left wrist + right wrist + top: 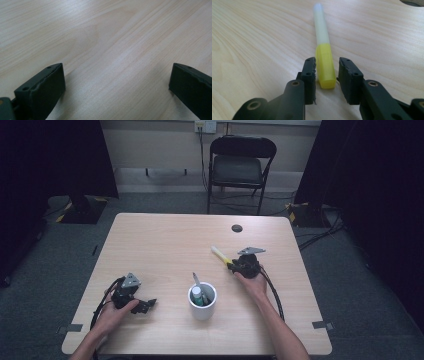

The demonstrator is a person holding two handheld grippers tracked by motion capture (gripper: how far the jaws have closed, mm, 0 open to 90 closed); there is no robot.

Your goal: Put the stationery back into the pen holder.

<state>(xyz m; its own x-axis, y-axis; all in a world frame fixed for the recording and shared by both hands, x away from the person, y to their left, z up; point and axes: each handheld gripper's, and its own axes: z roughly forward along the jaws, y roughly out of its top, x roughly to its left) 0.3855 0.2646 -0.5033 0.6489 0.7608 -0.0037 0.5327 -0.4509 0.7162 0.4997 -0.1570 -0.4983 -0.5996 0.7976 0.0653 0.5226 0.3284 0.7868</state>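
A highlighter [220,255] with a yellow cap and a pale whitish barrel lies on the wooden table [165,240], right of the middle. My right gripper [231,262] sits low at its cap end. In the right gripper view the yellow cap [325,65] lies between the two jaws of that gripper [327,62]; the left pad is close against it and a thin gap shows at the right pad, so the jaws stand narrowly open. My left gripper [147,304] rests near the table's front left, its jaws [116,72] wide open over bare wood.
A white cup [202,302] holding a few pens [197,287] stands near the front middle, between my two hands. A round cable hole [237,228] sits in the table's far side. A black folding chair [240,165] stands beyond the table.
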